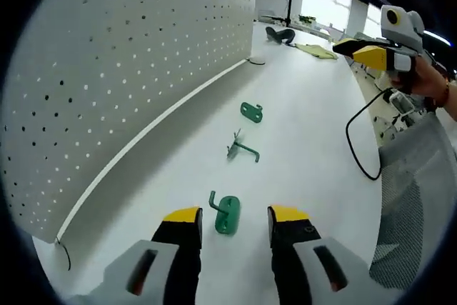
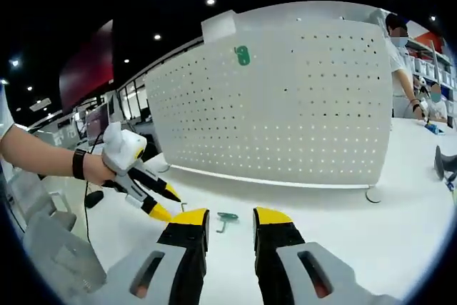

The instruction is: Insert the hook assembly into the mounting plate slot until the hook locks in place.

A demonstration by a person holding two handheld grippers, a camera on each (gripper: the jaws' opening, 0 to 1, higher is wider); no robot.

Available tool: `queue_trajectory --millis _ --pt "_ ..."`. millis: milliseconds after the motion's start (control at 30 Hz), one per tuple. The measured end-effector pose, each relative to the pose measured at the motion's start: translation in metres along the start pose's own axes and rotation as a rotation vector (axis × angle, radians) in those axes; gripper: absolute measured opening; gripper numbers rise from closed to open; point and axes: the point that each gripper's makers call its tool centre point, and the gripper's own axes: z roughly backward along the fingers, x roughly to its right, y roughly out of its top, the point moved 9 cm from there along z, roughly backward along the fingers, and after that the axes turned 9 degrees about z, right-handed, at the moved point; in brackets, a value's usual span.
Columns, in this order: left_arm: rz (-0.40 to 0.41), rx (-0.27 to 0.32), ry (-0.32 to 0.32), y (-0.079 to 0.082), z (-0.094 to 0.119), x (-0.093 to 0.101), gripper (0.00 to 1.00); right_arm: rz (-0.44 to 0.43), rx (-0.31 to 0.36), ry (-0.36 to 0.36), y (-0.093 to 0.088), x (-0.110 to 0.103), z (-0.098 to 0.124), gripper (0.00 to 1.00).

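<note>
Left gripper poised over the nearest green hook, jaws released.

In the left gripper view the hook lies on the white table between the yellow tips at lower centre, its long axis running up the frame toward the metal hook, the farther green piece and the pegboard at left. The right gripper, also released and empty, sits farther from it.
</note>
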Motion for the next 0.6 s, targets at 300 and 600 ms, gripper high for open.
queue_trajectory --millis 300,600 --pt "-0.011 -0.025 0.023 0.002 -0.006 -0.011 0.32 -0.019 -0.012 0.003 -0.004 0.0 -0.003 0.24" --pt "-0.051 -0.068 0.013 0.007 -0.016 -0.015 0.26 -0.029 -0.018 0.0 -0.006 0.001 -0.004 0.24"
